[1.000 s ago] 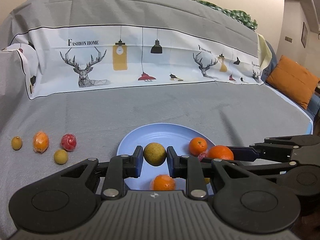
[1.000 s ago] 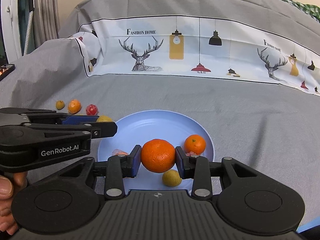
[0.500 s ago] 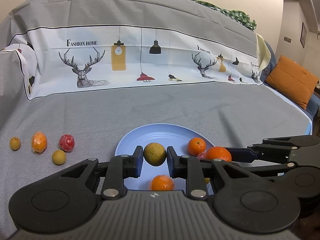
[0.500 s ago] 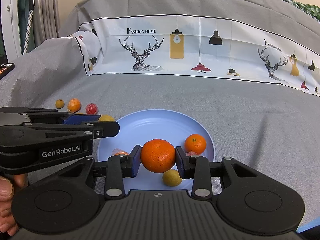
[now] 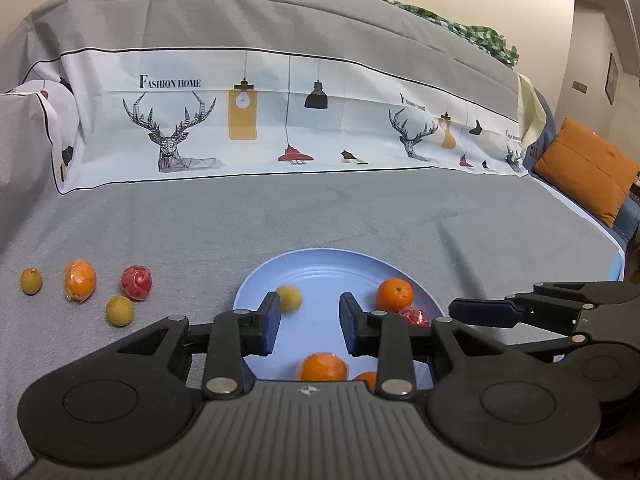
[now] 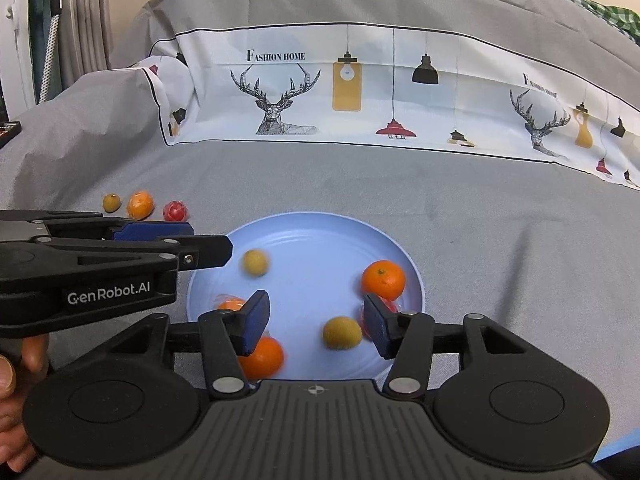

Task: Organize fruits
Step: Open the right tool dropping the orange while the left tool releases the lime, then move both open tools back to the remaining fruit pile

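Observation:
A blue plate (image 5: 320, 268) (image 6: 316, 232) lies on the grey cover. My left gripper (image 5: 308, 320) is open above it; a small yellow fruit (image 5: 289, 298) (image 6: 255, 263), blurred, falls from it onto the plate. My right gripper (image 6: 316, 322) is open too; a large orange (image 6: 262, 358), blurred, drops under its left finger. The plate also holds a mandarin (image 6: 383, 279) (image 5: 395, 295), a red wrapped fruit (image 5: 414, 316), another yellow fruit (image 6: 342, 333) and a wrapped orange (image 5: 323, 367) (image 6: 229, 304).
Left of the plate on the cover lie two small yellow fruits (image 5: 31, 281) (image 5: 119, 311), a wrapped orange (image 5: 80, 280) and a red wrapped fruit (image 5: 137, 282). An orange cushion (image 5: 584, 168) sits far right. The sofa back rises behind.
Both grippers have opened. The left one let go of the small yellow fruit and the right one let go of the large orange; both fruits are dropping onto the plate.

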Motion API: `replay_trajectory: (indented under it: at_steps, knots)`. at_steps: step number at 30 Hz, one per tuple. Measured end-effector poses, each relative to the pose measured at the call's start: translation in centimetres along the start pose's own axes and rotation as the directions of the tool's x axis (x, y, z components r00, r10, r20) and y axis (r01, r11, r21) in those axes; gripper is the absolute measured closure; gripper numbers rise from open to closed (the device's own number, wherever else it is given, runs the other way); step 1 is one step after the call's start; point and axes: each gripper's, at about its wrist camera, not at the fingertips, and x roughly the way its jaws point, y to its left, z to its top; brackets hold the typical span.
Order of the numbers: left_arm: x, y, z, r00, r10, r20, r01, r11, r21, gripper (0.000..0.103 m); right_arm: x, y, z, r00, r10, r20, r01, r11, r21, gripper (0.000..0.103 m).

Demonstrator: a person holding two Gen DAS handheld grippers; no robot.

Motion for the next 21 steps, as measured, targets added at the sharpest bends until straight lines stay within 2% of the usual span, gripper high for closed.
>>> replay_trajectory:
  at_steps: [13, 14, 17, 18, 21]
  knots:
    - [-0.6, 1.5, 0.7, 0.999, 0.042, 0.019, -0.040, 0.995, -0.086, 0.067, -0.4, 0.2, 0.1, 1.000, -0.015, 0.025, 0.014, 1.000, 0.008, 0.049]
    - [-0.7, 1.8, 0.8, 0.998, 0.052, 0.020, -0.050, 0.994, -0.099, 0.069, -0.5, 0.2, 0.1, 0.999, -0.015, 0.030, 0.015, 1.000, 0.012, 0.049]
    - [-1.2, 2.7, 1.2, 0.996, 0.078, 0.038, -0.072, 0.988, -0.135, 0.086, -0.7, 0.2, 0.3, 0.999, -0.016, 0.044, 0.015, 1.000, 0.026, 0.050]
    - [-1.6, 3.0, 1.4, 0.994, 0.093, 0.050, -0.085, 0.986, -0.142, 0.086, -0.8, 0.2, 0.4, 0.999, -0.015, 0.051, 0.013, 0.999, 0.032, 0.050]
    - [-2.4, 3.9, 1.9, 0.989, 0.126, 0.083, -0.111, 0.980, -0.168, 0.092, -0.8, 0.3, 0.9, 0.998, -0.004, 0.070, 0.000, 0.999, 0.045, 0.066]
